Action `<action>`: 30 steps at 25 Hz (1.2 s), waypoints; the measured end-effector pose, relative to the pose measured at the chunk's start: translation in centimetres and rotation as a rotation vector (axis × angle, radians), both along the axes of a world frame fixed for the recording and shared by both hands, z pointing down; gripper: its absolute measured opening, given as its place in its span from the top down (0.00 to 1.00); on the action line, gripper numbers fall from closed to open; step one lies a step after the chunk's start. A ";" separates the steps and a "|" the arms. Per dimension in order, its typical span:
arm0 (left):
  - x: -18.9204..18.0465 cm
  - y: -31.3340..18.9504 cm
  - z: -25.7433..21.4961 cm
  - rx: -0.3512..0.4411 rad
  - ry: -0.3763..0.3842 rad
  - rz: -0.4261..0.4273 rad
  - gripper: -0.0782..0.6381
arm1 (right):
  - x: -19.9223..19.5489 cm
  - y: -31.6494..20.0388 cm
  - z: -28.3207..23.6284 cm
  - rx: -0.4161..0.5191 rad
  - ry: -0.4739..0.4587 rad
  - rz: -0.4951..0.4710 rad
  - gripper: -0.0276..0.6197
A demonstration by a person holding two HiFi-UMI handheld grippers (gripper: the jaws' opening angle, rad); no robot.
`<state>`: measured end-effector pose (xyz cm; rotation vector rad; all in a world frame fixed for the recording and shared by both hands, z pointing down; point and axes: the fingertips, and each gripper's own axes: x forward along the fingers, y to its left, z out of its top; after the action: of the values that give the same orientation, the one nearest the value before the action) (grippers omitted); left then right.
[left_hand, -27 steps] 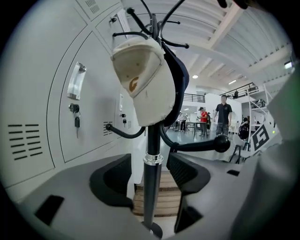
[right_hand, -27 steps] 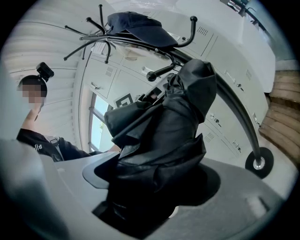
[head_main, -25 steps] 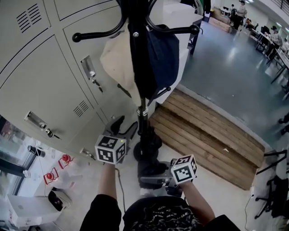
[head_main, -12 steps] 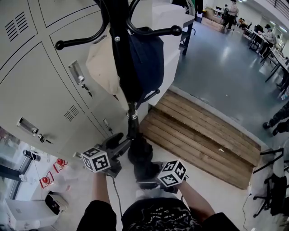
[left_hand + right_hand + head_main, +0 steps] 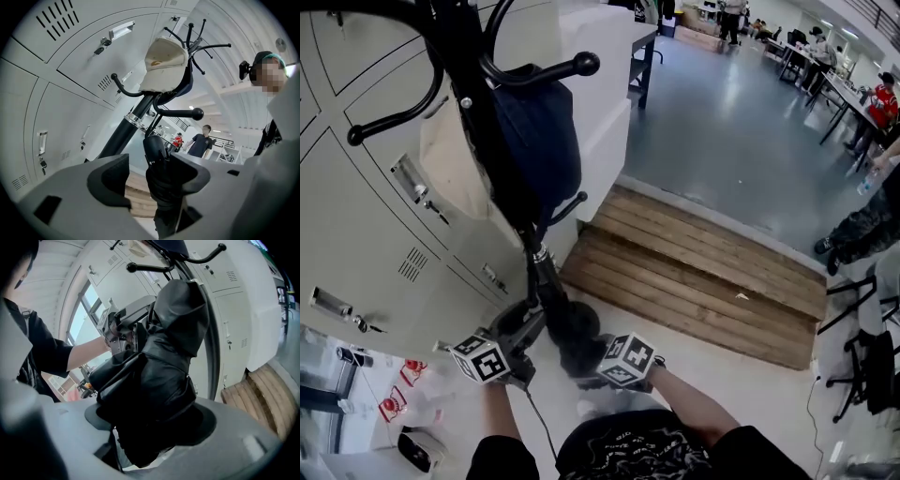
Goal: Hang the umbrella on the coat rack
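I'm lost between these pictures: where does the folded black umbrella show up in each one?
Head view: umbrella at bottom centre.
Left gripper view: umbrella at lower centre, pointing up.
Right gripper view: umbrella fills the middle.
Shared landmark: the grey lockers stand behind it in all three.

- One coat rack [image 5: 540,274]
- One folded black umbrella [image 5: 159,371]
- Two hand-held grippers: left hand-held gripper [image 5: 152,167], right hand-held gripper [image 5: 150,423]
- One cream cap [image 5: 455,173]
- One dark blue fabric item [image 5: 539,131]
- One wooden pallet [image 5: 694,272]
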<state>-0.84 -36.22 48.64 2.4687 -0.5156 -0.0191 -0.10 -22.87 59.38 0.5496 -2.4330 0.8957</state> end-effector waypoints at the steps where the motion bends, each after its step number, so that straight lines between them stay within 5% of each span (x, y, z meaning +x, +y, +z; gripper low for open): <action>1: 0.2 -0.1 0.1 0.001 -0.002 -0.005 0.52 | 0.2 -0.2 0.3 0.003 0.013 0.000 0.45; 10: 1.9 -0.2 1.5 0.007 -0.067 0.006 0.52 | 1.9 -2.2 3.1 0.007 0.127 -0.005 0.46; 19: 1.5 -0.4 2.8 0.009 -0.125 -0.069 0.52 | 1.8 -4.2 5.8 0.012 0.245 -0.022 0.46; 30: 1.4 -0.3 4.3 0.014 -0.221 -0.076 0.52 | 1.4 -5.7 8.0 -0.050 0.266 -0.008 0.40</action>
<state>0.61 -36.56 52.92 2.4773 -0.7054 0.2219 1.28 -28.55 67.35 0.6001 -2.1661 0.8215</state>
